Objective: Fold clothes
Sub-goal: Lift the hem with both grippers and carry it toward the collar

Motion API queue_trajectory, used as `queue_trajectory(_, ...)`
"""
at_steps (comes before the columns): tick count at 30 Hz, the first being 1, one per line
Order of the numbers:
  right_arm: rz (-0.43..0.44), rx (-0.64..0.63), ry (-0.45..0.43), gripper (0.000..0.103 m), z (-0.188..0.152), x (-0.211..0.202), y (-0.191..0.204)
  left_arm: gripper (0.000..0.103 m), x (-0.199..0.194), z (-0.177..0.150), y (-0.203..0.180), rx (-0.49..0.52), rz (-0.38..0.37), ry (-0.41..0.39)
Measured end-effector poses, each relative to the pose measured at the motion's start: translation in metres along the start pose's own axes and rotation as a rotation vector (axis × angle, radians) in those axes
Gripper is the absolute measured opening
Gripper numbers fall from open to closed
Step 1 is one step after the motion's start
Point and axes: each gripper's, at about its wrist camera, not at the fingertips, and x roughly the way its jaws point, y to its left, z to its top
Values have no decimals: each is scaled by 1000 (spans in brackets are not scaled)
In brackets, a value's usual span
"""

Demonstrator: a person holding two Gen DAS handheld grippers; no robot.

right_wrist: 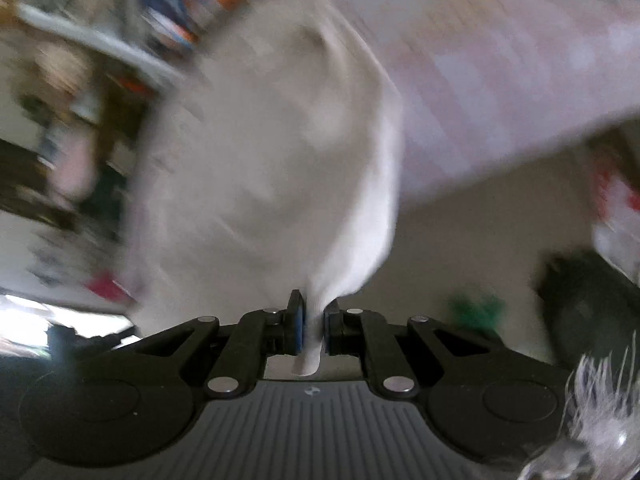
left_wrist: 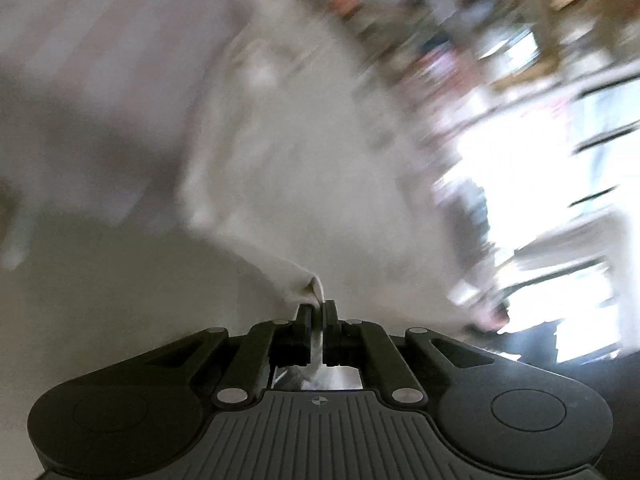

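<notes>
We see the left gripper point(left_wrist: 318, 312) clamped on a corner of the white garment point(left_wrist: 288, 160), which fills mid-frame; our right gripper point(right_wrist: 314, 316) pinches its other edge; blurred shelves point(right_wrist: 120, 40) upper left, a green object point(right_wrist: 474, 308) lower right; no containers discernible.

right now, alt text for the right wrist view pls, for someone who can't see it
The right gripper is shut on a bunched edge of a white garment, which hangs ahead of the camera. Everything behind is motion-blurred: a pale pinkish surface at upper right and cluttered shelves at upper left.
</notes>
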Motion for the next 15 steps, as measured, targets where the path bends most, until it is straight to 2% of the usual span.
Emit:
queue_trajectory(4, 158, 34, -257, 8, 43, -16, 17, 2, -4, 43, -30, 41, -153, -227)
queue_trajectory(8, 304, 103, -471, 9, 89, -16, 24, 2, 13, 82, -32, -28, -220, -417)
queue_trajectory(12, 405, 166, -564, 9, 139, -2, 29, 1, 29, 121, -29, -143, -275, -605)
queue_trajectory(15, 443, 199, -588, 9, 176, 14, 30, 1, 39, 146, -29, -194, -249, -670)
